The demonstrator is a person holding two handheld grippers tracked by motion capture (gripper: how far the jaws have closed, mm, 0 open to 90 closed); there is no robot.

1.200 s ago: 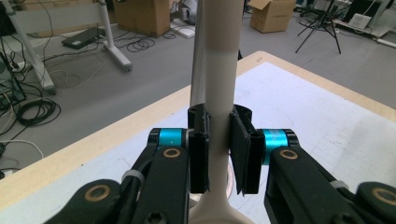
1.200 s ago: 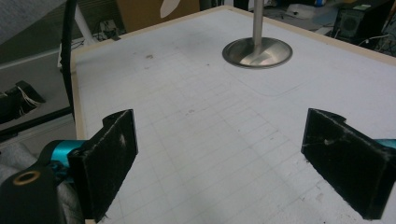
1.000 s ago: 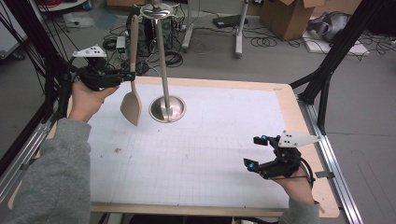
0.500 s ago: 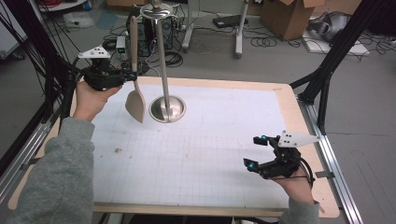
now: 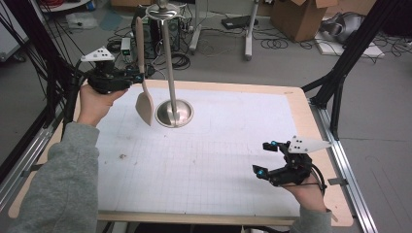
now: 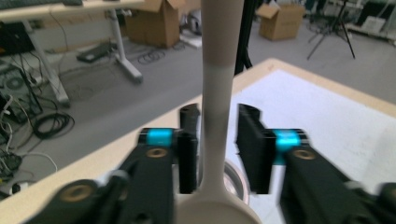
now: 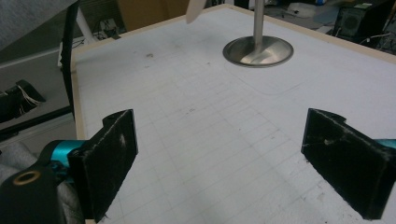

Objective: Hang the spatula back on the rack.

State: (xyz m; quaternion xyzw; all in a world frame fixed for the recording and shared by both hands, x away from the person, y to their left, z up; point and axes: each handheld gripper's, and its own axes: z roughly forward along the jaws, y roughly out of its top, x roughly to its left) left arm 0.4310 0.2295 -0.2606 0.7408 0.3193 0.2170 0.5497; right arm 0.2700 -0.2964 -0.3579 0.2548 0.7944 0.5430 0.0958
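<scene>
Looking from the high view, I saw the spatula (image 5: 142, 68) hanging on the stand (image 5: 170, 63) near the table's far left corner, the left gripper (image 5: 138, 76) around its handle. In the left gripper view its jaws had just been opening, the handle between them, untouched. In the right gripper view the right gripper (image 7: 224, 163) stood wide, empty. I judged the hanging done; next, withdraw without knocking the spatula.
</scene>
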